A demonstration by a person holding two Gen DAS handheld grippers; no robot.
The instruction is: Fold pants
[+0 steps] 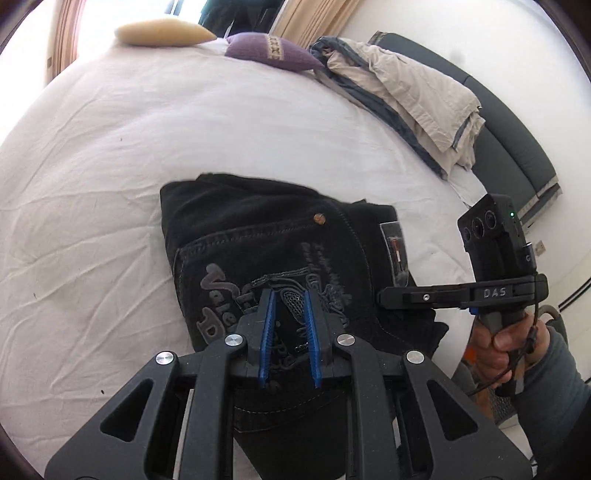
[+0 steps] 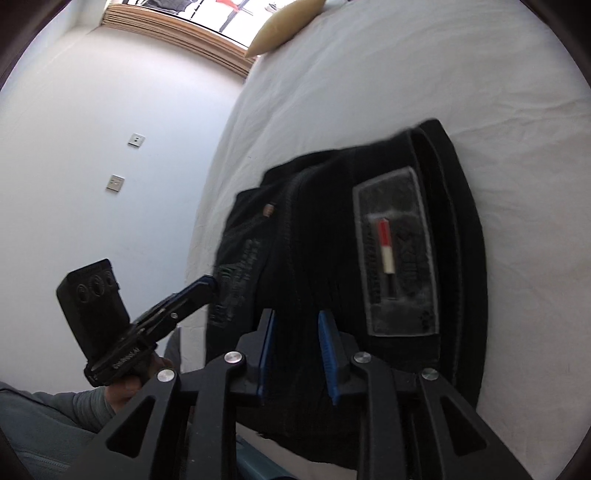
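Blue-padded fingers of the left gripper [image 1: 289, 301] stood nearest the lens in the left wrist view, their jaws set a narrow gap apart with no cloth pinched between the pads; they hung over the printed back pocket of the black pants [image 1: 258, 236]. Those pants lay folded into a compact block on the white bed sheet [image 1: 110, 155], waistband side to the right with a copper rivet showing.

Left of the far field, a tan pillow [image 1: 164, 34] rested at the head of the bed, a purple cushion [image 1: 271, 51] just beside it, then a pile of beige and grey clothes [image 1: 410, 92] along the bed's right edge against a dark headboard [image 1: 517, 147]. At the right border, the right gripper [image 1: 382, 296] reached in sideways, its tip at the pants' right edge; contact could not be confirmed. A hand [image 1: 506, 343] in a grey sleeve gripped its handle.

In the right wrist view, the left gripper [image 2: 210, 282] entered from the left, its tip at the pants' [image 2: 314, 229] near-left edge, jaws nearly together. Centre frame, the right gripper [image 2: 295, 315] hovered over the folded block, jaws a narrow gap apart and holding nothing. A grey label [image 2: 397, 251] with a red-and-white tag sat to the right on the waistband.
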